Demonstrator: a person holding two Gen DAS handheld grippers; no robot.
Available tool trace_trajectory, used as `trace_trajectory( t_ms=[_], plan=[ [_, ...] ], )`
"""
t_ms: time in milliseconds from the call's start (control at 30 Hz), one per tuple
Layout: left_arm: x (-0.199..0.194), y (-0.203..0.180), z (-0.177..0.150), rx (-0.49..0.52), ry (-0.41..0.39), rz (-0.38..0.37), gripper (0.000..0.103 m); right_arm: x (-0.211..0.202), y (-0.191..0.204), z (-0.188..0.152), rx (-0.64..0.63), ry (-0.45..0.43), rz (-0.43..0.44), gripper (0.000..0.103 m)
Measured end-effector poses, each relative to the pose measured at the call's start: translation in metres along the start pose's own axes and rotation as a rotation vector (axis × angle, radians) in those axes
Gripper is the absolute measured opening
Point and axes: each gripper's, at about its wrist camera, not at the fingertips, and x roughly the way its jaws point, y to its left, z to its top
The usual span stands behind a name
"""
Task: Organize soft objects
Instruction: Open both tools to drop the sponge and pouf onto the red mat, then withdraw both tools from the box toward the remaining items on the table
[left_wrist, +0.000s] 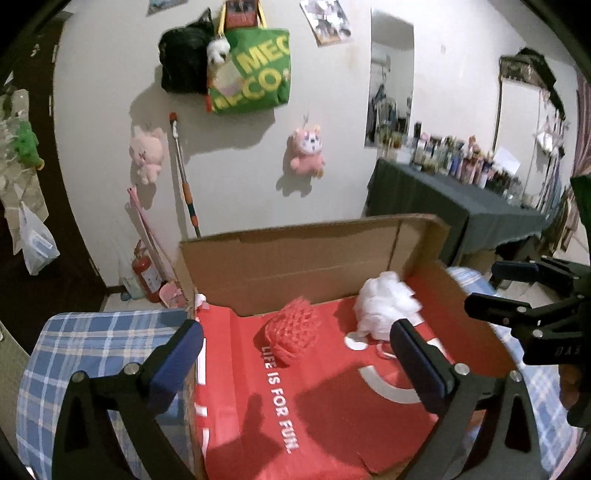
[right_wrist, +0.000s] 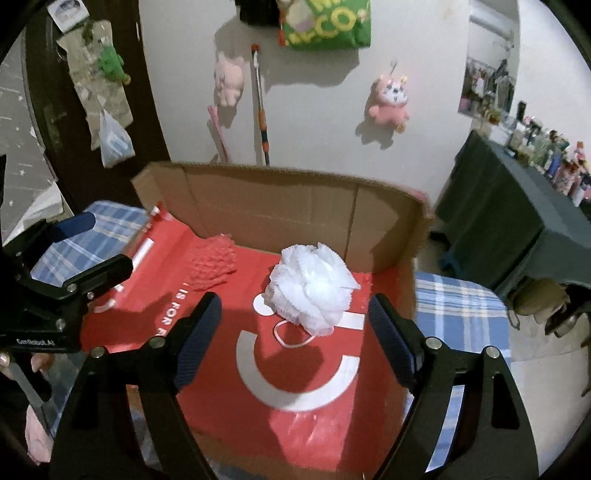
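An open cardboard box (left_wrist: 295, 266) (right_wrist: 277, 214) with a red printed lining lies in front of me. Inside, a red knitted soft thing (left_wrist: 295, 328) (right_wrist: 214, 262) rests at the left near the back wall. A white mesh bath pouf (left_wrist: 388, 306) (right_wrist: 314, 288) with a cord loop sits to its right. My left gripper (left_wrist: 299, 354) (right_wrist: 88, 247) hovers over the box's left part, open and holding nothing. My right gripper (right_wrist: 295, 336) (left_wrist: 504, 288) hangs above the pouf's near side, open, its pads clear of the pouf.
The box rests on blue plaid bedding (left_wrist: 92, 339) (right_wrist: 458, 302). Behind it is a white wall with pink plush toys (left_wrist: 308, 151), a green bag (left_wrist: 255, 74) and a leaning mop (left_wrist: 184, 177). A dark-covered table (left_wrist: 461, 206) with bottles stands at the right; a fire extinguisher (left_wrist: 144, 273) on the floor.
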Motion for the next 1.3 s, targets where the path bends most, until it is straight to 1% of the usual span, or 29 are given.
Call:
trace_trajectory(
  t_ms=[133, 300, 333, 367, 400, 467, 633, 800, 900, 967, 1067, 1167, 1300],
  plan=[
    [-0.046, -0.006, -0.008, 0.003, -0.082, -0.005, 0.103, -0.049, 0.003, -0.013, 0.003, -0.087, -0.015, 0.084],
    [-0.093, -0.014, -0.022, 0.009, -0.153, -0.003, 0.103, -0.111, 0.011, -0.037, 0.000, -0.191, -0.020, 0.085],
    [-0.103, -0.015, -0.026, 0.008, -0.168, -0.006, 0.103, -0.121, 0.014, -0.043, -0.007, -0.213, -0.024, 0.086],
    [-0.112, -0.017, -0.030, 0.013, -0.182, -0.007, 0.103, -0.131, 0.017, -0.048, -0.013, -0.233, -0.029, 0.090],
    [-0.123, -0.021, -0.035, 0.020, -0.199, -0.004, 0.103, -0.142, 0.019, -0.055, -0.014, -0.252, -0.035, 0.090],
    [-0.138, -0.025, -0.044, 0.029, -0.225, 0.004, 0.103, -0.159, 0.024, -0.067, -0.015, -0.280, -0.039, 0.090],
    [-0.175, -0.037, -0.076, 0.027, -0.282, -0.020, 0.103, -0.192, 0.038, -0.105, -0.020, -0.337, -0.056, 0.091],
    [-0.193, -0.044, -0.110, 0.002, -0.310, -0.045, 0.103, -0.210, 0.054, -0.149, -0.039, -0.381, -0.066, 0.091],
    [-0.200, -0.049, -0.133, -0.005, -0.324, -0.043, 0.103, -0.215, 0.064, -0.173, -0.054, -0.403, -0.098, 0.091],
    [-0.201, -0.051, -0.147, -0.009, -0.327, -0.025, 0.103, -0.215, 0.069, -0.189, -0.054, -0.409, -0.102, 0.091],
    [-0.199, -0.057, -0.168, 0.007, -0.321, -0.016, 0.103, -0.210, 0.071, -0.212, -0.025, -0.408, -0.102, 0.091],
    [-0.193, -0.062, -0.187, -0.001, -0.302, -0.020, 0.103, -0.205, 0.074, -0.233, -0.016, -0.409, -0.130, 0.091],
    [-0.185, -0.068, -0.210, -0.009, -0.293, -0.012, 0.103, -0.190, 0.071, -0.257, 0.007, -0.395, -0.139, 0.091]
  ],
)
